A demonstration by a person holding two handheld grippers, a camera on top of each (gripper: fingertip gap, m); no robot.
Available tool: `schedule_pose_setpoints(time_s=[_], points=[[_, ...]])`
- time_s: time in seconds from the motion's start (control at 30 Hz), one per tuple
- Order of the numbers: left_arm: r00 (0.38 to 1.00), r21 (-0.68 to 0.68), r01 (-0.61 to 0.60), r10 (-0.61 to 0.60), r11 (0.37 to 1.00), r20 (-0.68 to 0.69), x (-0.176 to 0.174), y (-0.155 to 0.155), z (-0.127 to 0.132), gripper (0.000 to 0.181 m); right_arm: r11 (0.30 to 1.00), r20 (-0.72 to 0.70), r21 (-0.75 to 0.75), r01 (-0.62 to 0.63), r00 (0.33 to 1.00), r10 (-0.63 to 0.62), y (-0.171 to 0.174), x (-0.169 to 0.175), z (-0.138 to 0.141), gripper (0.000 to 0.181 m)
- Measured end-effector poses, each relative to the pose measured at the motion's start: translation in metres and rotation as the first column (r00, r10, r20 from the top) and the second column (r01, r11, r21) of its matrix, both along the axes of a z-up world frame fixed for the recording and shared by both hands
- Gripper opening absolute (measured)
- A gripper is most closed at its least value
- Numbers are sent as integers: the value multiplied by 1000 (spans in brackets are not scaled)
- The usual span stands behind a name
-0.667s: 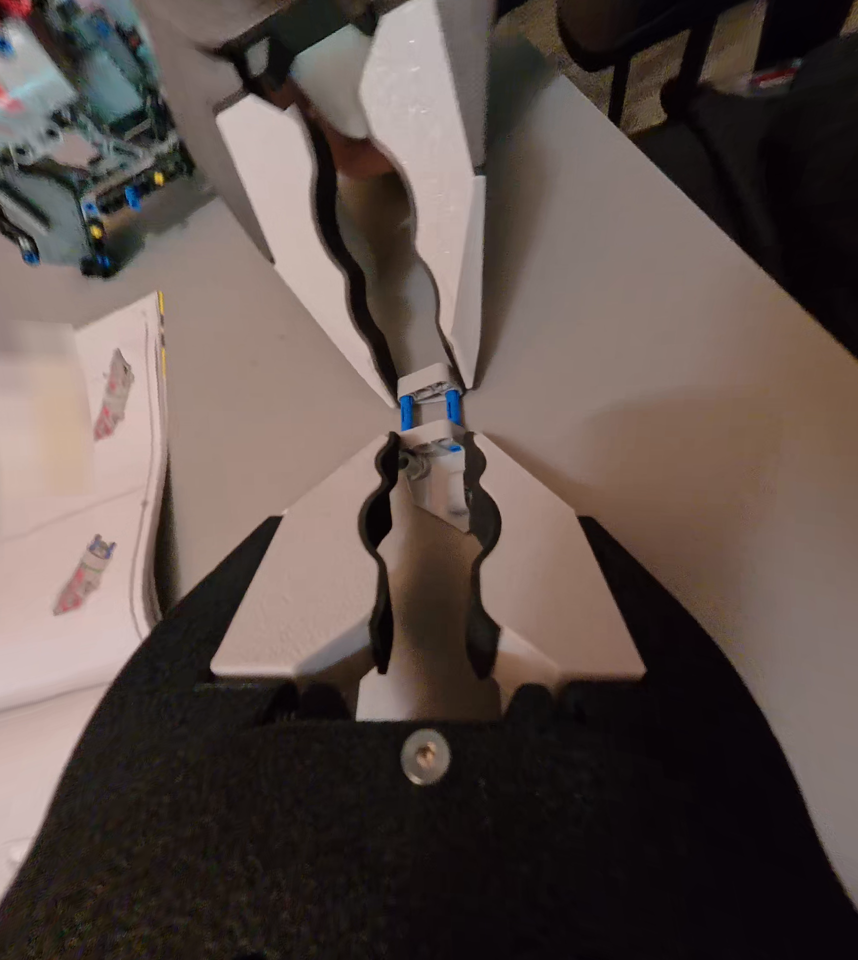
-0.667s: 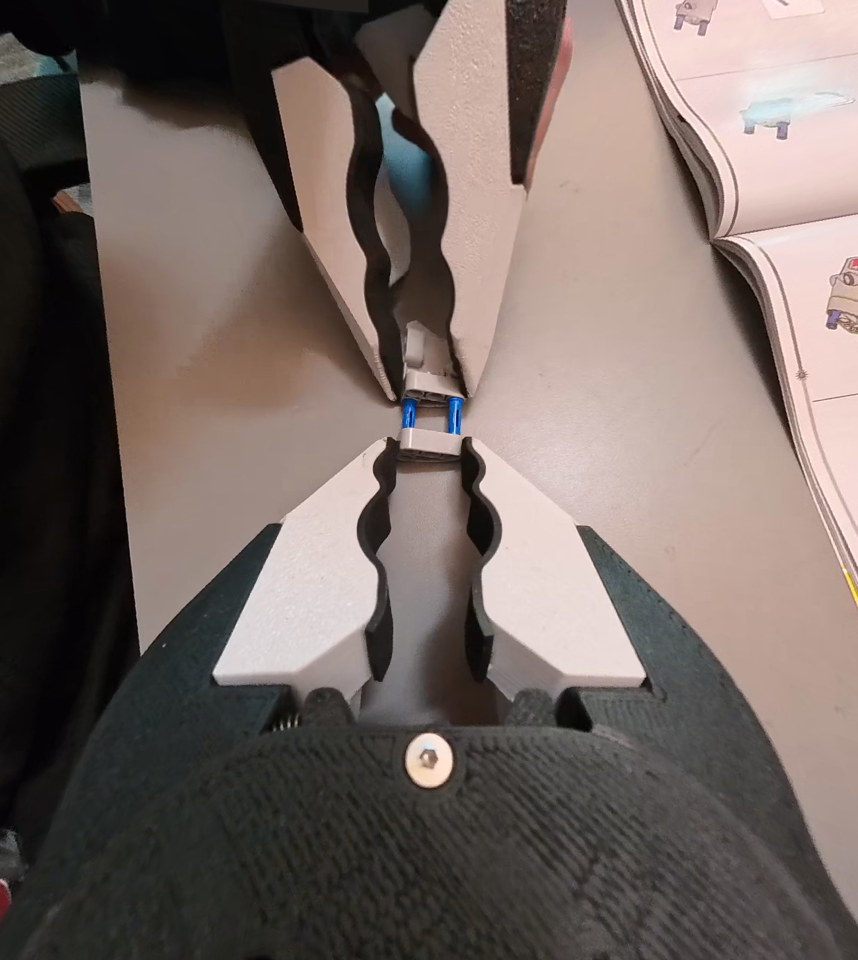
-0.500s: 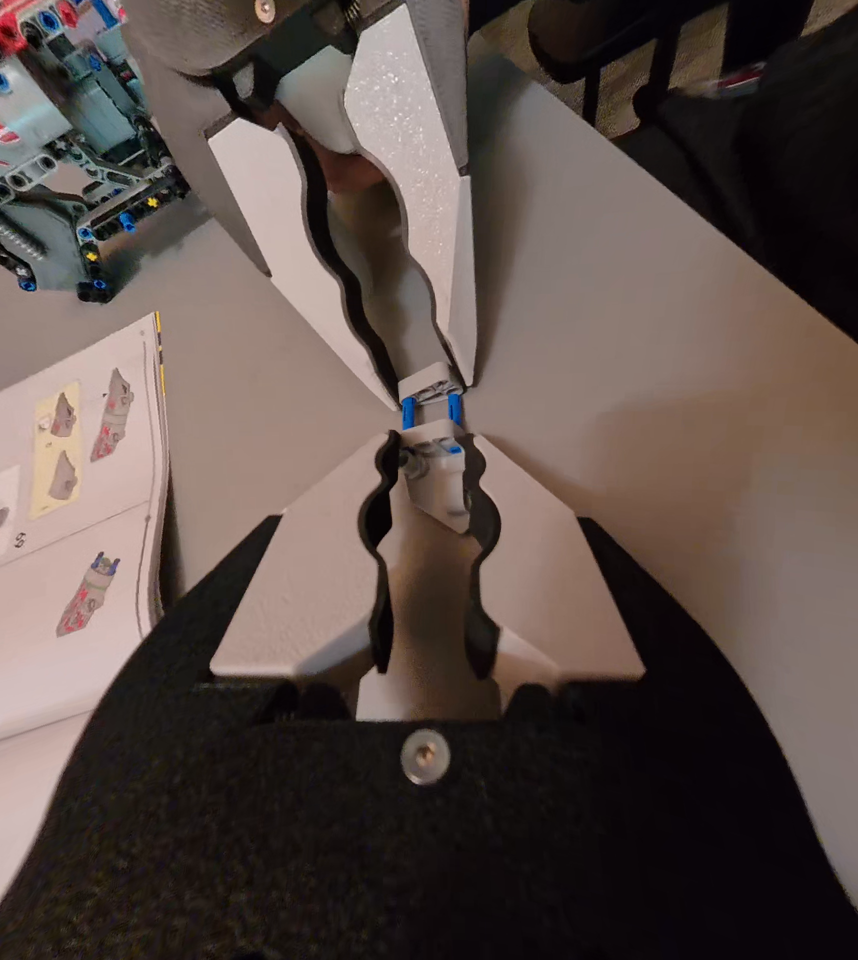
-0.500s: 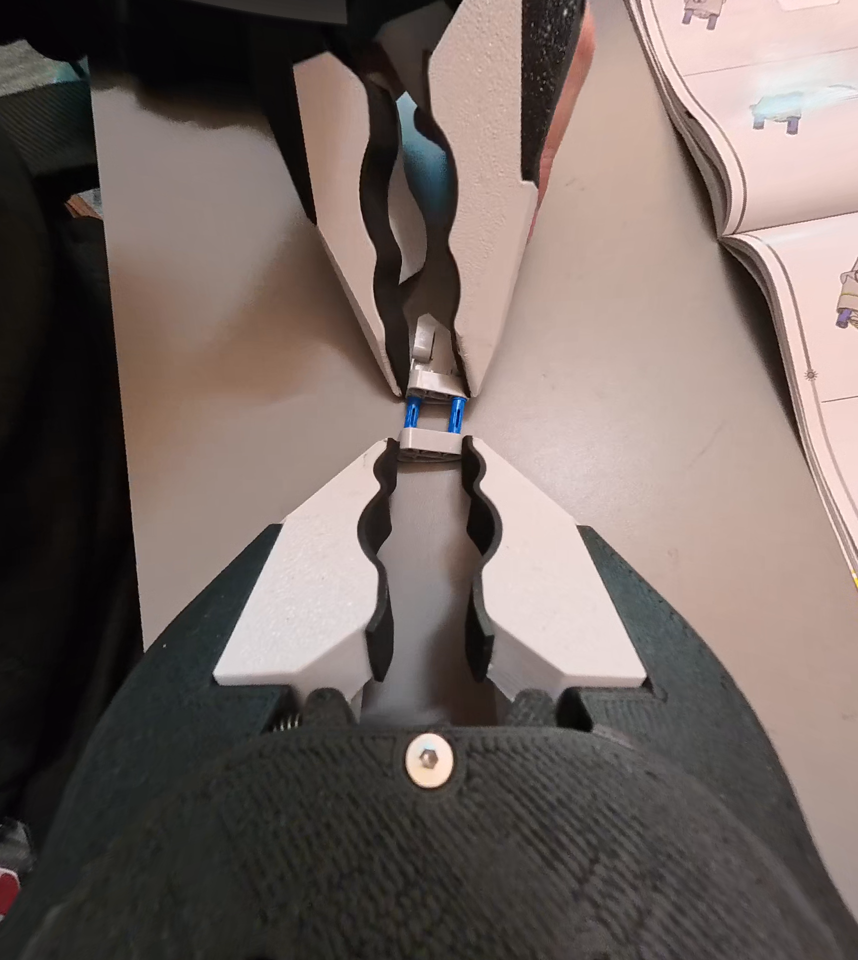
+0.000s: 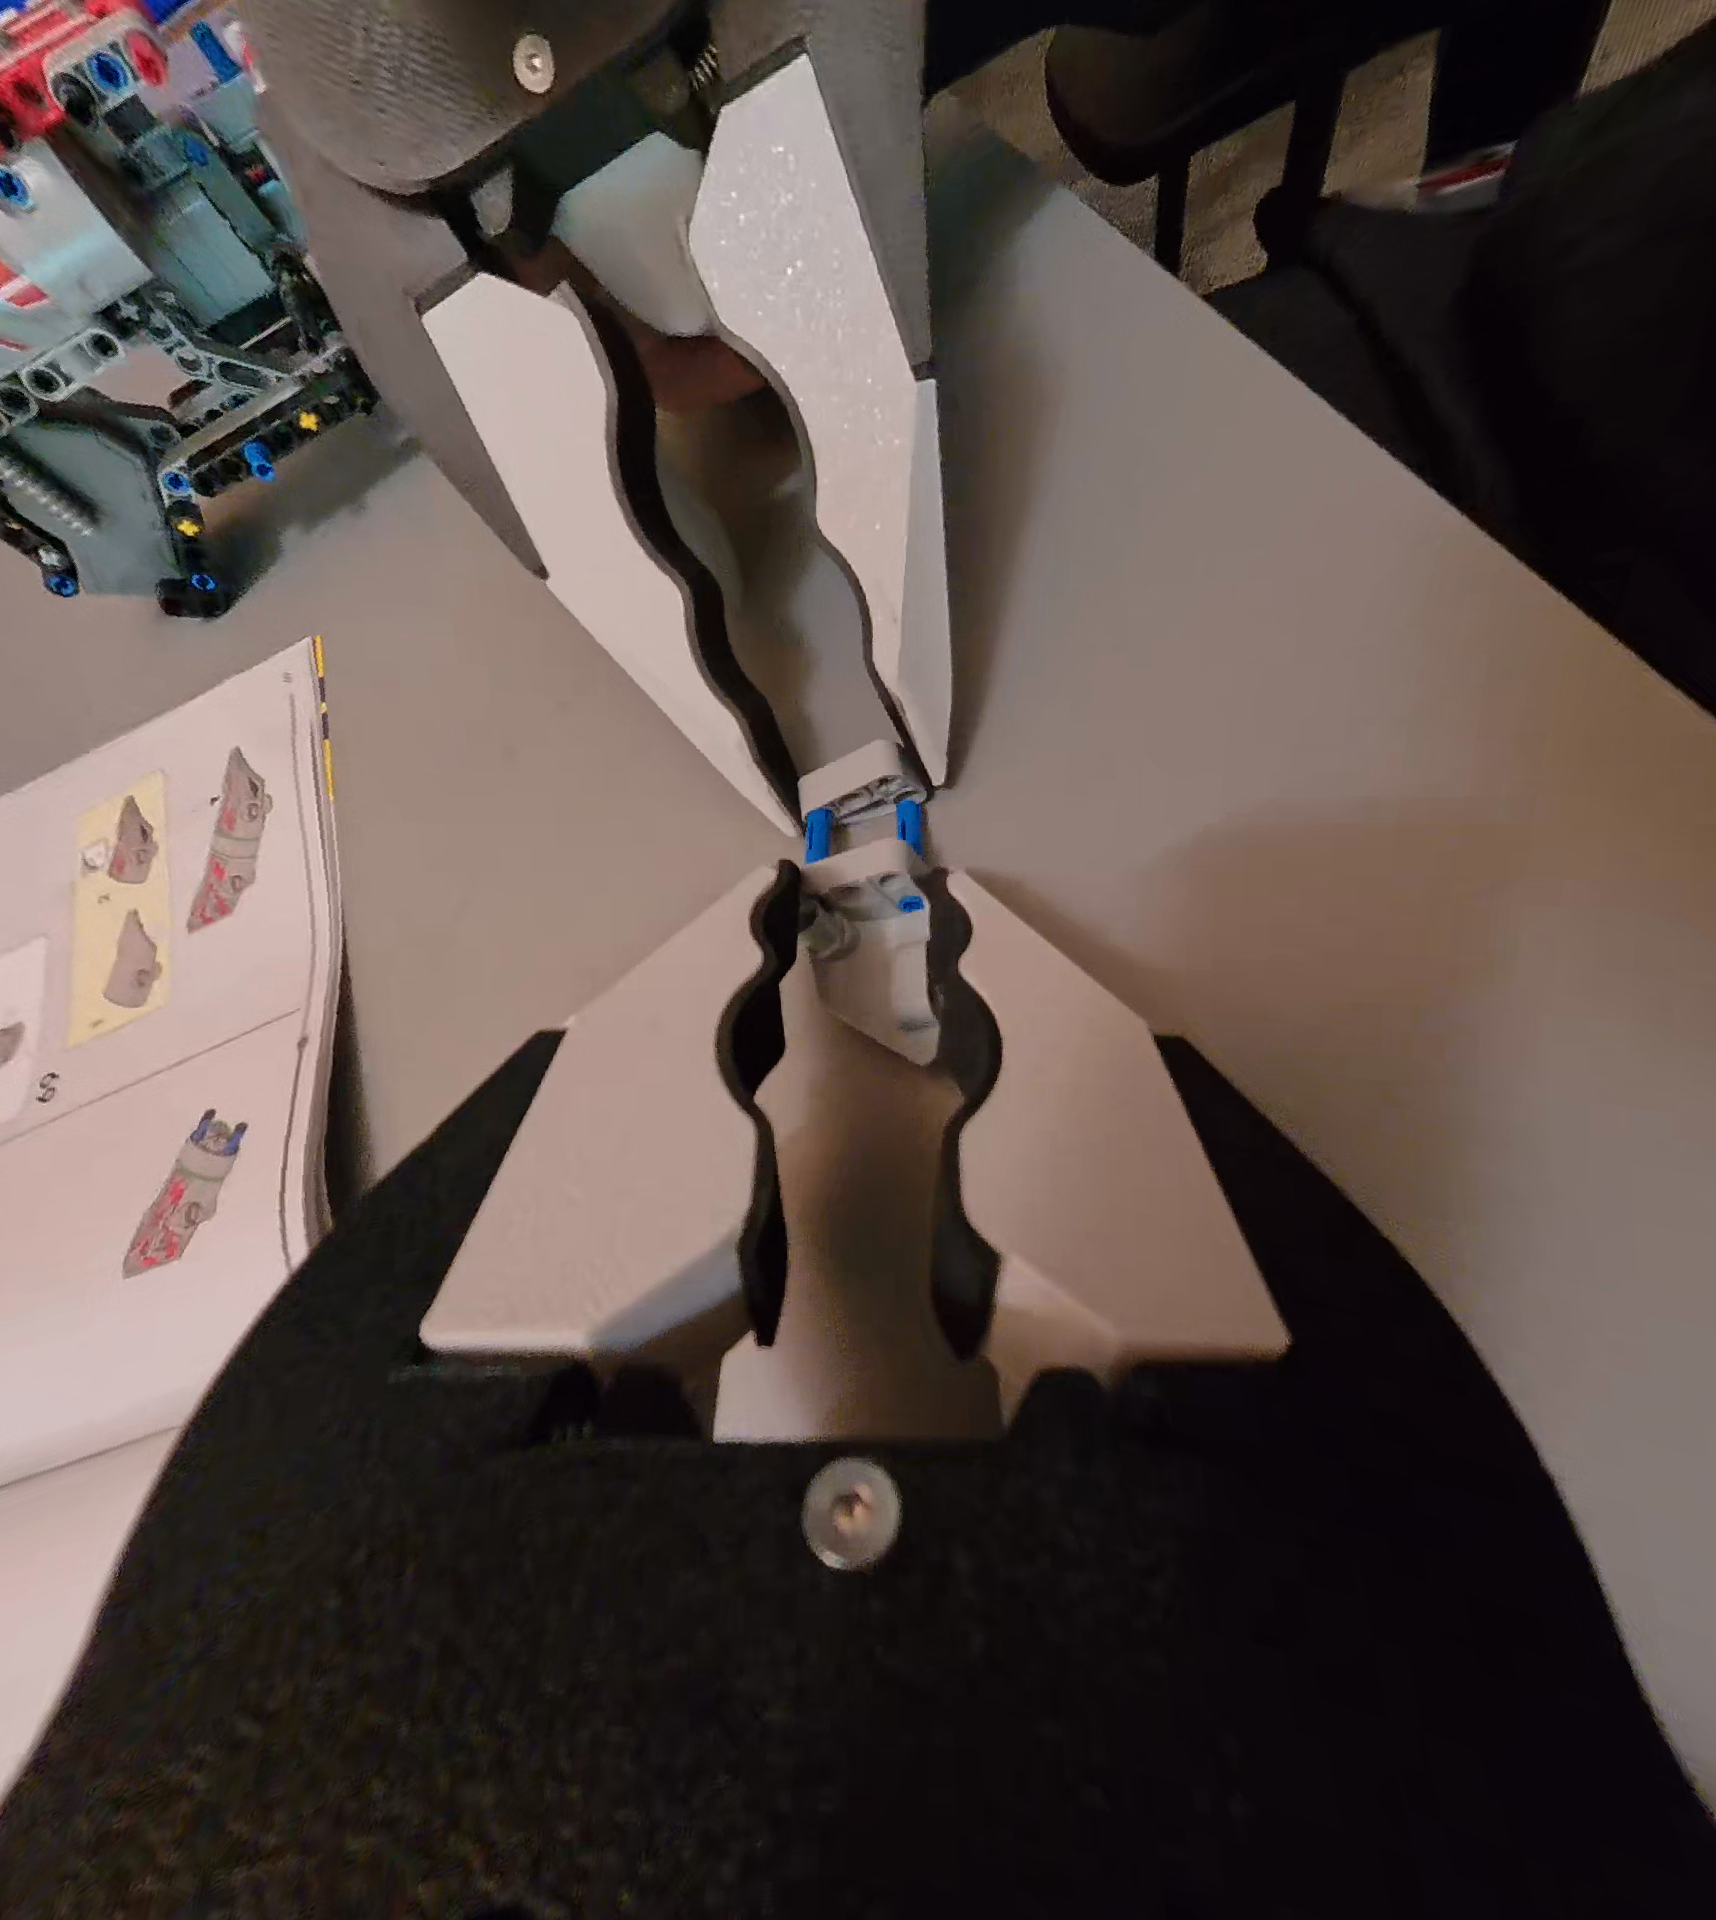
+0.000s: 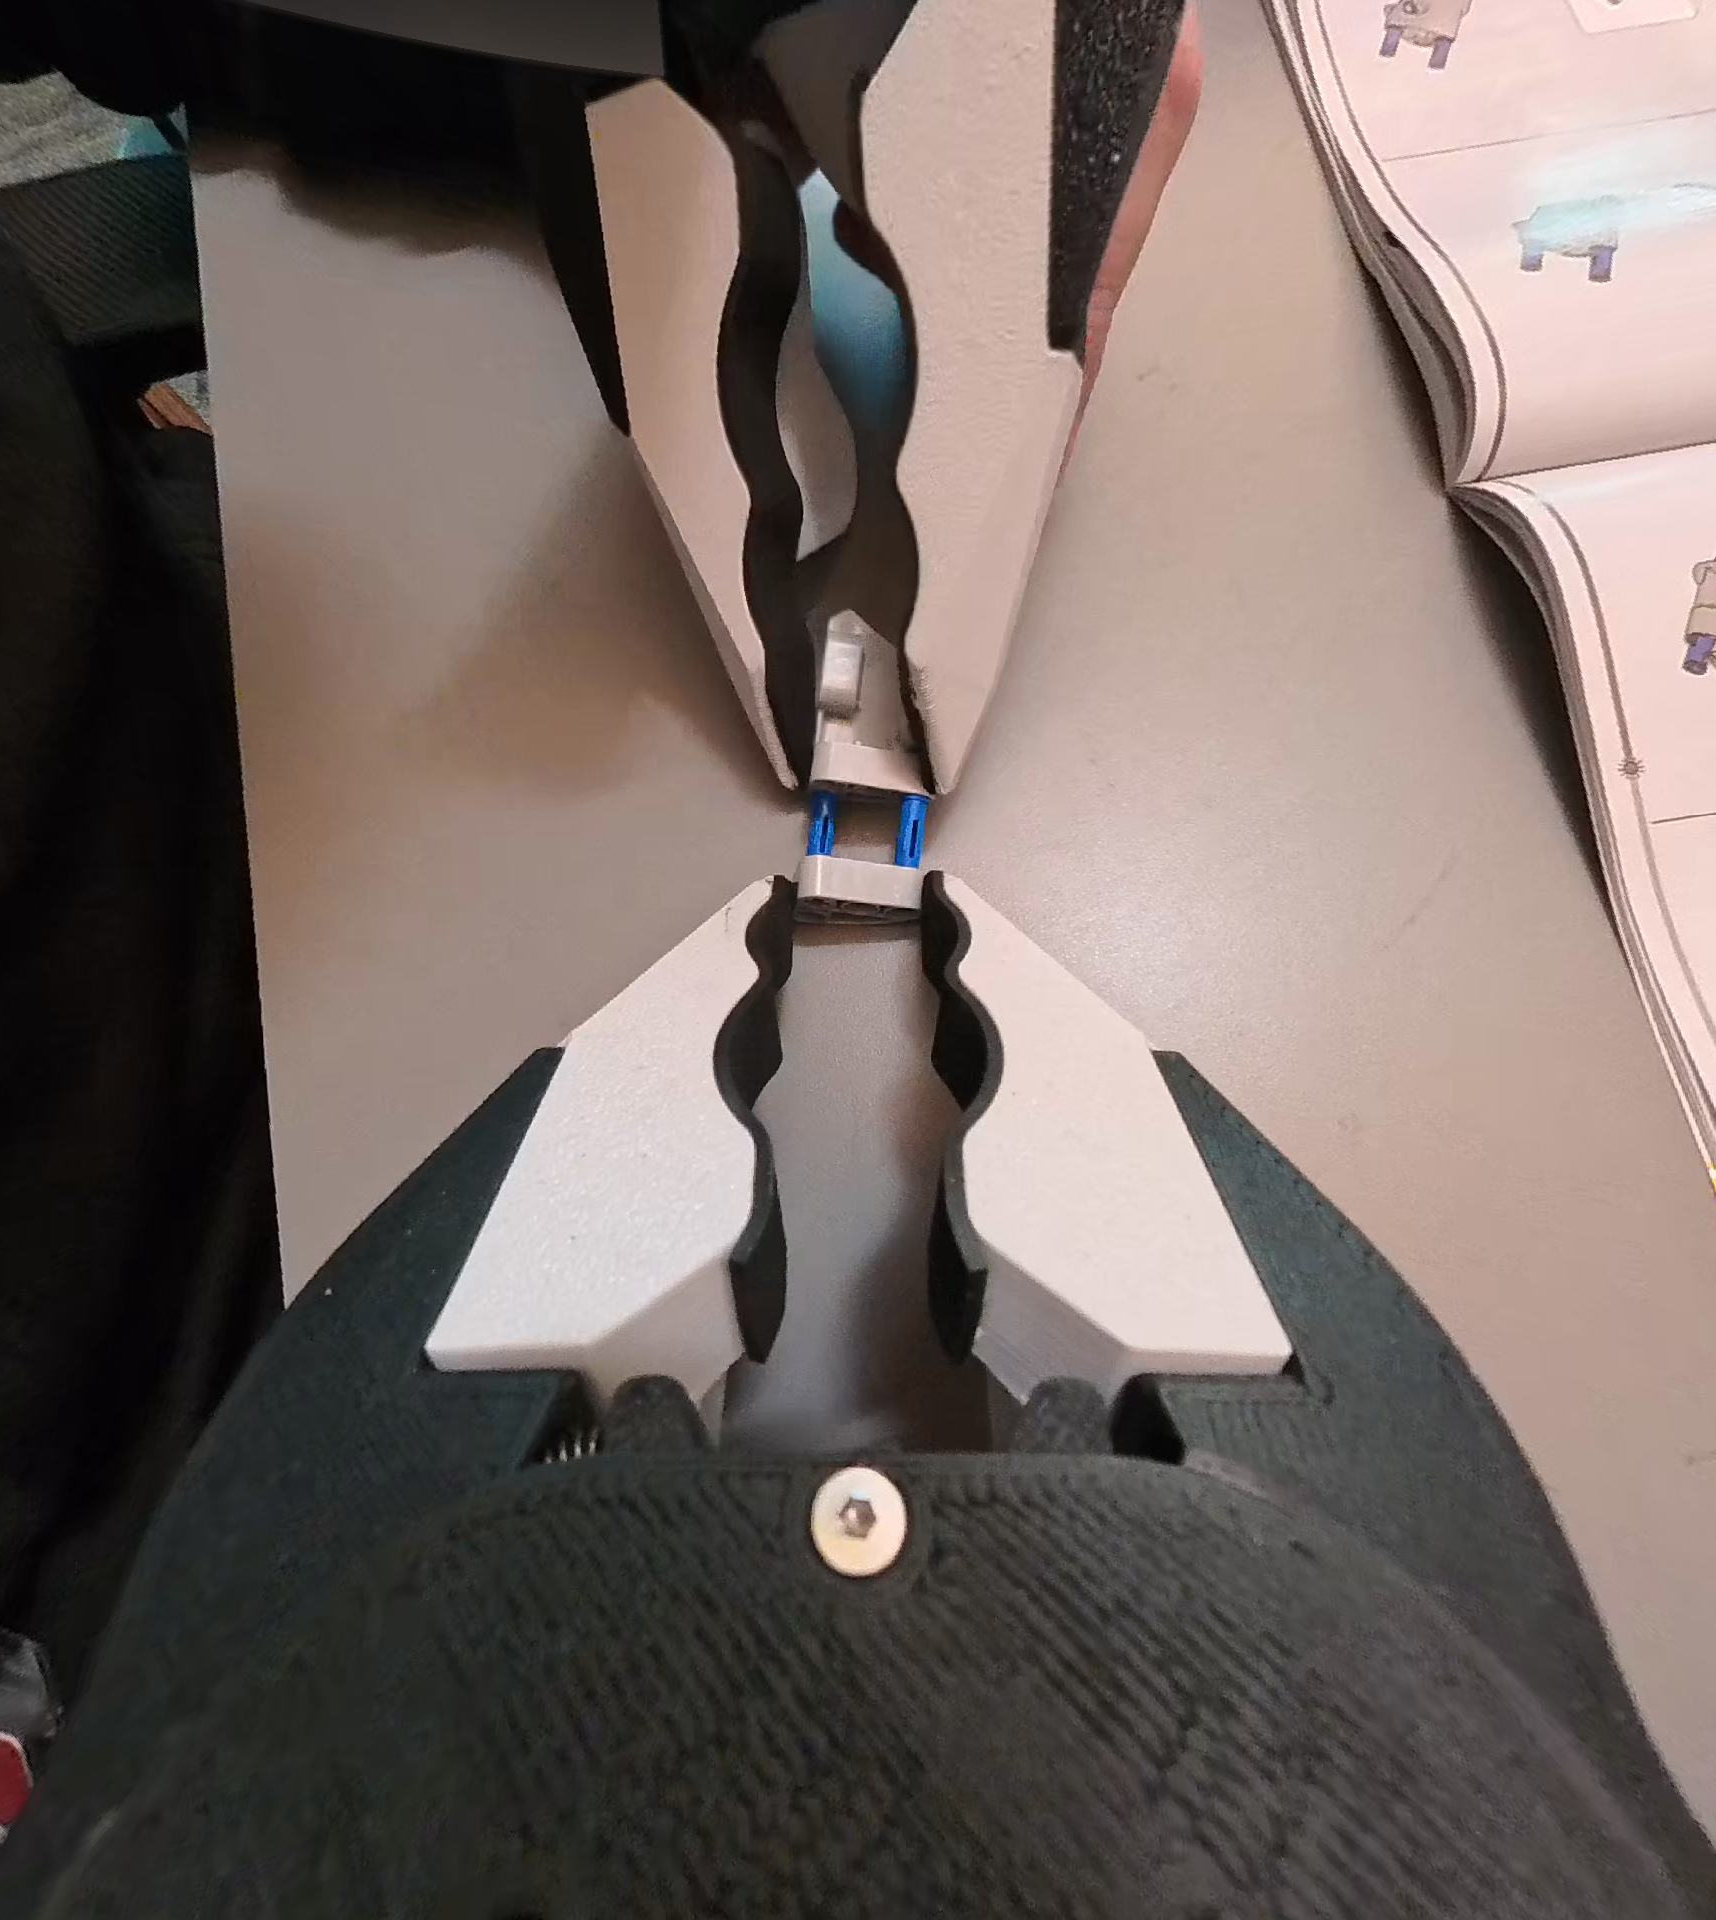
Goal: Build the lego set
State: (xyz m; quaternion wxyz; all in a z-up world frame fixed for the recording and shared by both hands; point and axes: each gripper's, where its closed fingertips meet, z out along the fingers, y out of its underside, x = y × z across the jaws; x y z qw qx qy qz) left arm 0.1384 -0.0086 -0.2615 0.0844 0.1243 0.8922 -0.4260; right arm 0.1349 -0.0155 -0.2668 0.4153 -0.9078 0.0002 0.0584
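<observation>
1. Grippers nose to nose over the grey table point(image 5: 1301, 727), tips nearly meeting.
2. Left gripper point(image 5: 859, 883) pinching a pale grey lego panel piece point(image 5: 880, 966). Piece sits wedged btwn the finger tips, its pointed end angled back toward the palm.
3. Right gripper point(image 6: 859, 899) clamped on a small grey lego beam point(image 6: 859, 883), held flat right at the very tips.
4. Two blue pins point(image 6: 864, 826) bridge the gap: one end in the beam, other end in the panel piece opposite point(image 6: 859, 727). Pins w/ blue shafts exposed btwn the two parts, so the parts aren't closed up flush.
5. Writing: open instruction booklet point(image 5: 158, 987) lies left of the left gripper, pages w/ step drawings and printed numerals; same booklet point(image 6: 1612, 520) runs along the right edge in the right wrist view.
6. Back left, a bigger lego model point(image 5: 106, 364), grey w/ red and blue bits, stands on the table, well apart from the grippers; it carries a printed sticker.
7. Dark clothing point(image 6: 54, 935) along the table's edge.
</observation>
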Motion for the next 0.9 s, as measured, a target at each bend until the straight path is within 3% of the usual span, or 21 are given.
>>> schedule_pose_setpoints(time_s=[0.03,0.27,0.57,0.87,0.9], points=[[1000,5,2,-2,1000,11,0,0,-1,22,1000,0,0,-1,1000,1,0,0,0,24],[981,19,-69,72,997,-179,-1,0,-1,21,1000,-1,1,-4,1000,4,0,0,0,24],[912,71,-189,202,979,-357,-2,-1,-4,21,1000,9,1,-5,1000,5,0,0,0,24],[995,23,-50,51,998,-82,-2,-5,-3,20,1000,4,0,-11,1000,11,0,-1,0,24],[999,4,-19,19,1000,-48,-4,-7,-1,14,1000,2,1,-13,1000,13,1,-1,0,24]])
